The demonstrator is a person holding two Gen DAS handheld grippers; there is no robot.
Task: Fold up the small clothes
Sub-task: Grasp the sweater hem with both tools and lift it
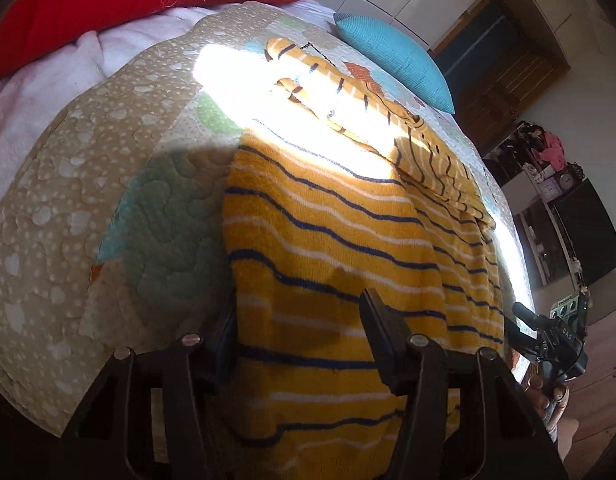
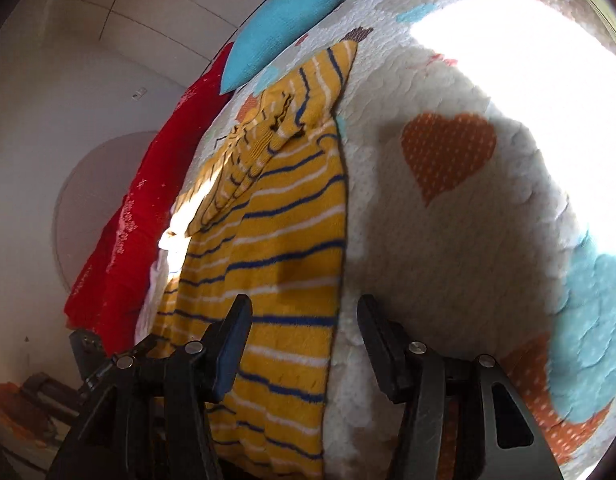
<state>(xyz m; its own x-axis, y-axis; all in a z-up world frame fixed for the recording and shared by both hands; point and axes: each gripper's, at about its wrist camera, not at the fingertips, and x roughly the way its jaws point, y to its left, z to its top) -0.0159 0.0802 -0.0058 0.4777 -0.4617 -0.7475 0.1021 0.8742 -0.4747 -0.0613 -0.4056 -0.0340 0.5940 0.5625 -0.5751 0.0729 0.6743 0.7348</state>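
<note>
A yellow striped garment (image 1: 340, 248) is spread flat on a quilted bedspread (image 1: 67, 208), its sleeves folded across the far end. The left gripper (image 1: 297, 328), jaws parted and unclenched, straddles the garment's near left edge. The right gripper (image 2: 303, 340), likewise released, straddles its right edge; nothing is grasped.

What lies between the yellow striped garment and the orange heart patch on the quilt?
Only bare white quilt separates the yellow striped garment from the orange heart patch; the right wrist view shows it.
</note>
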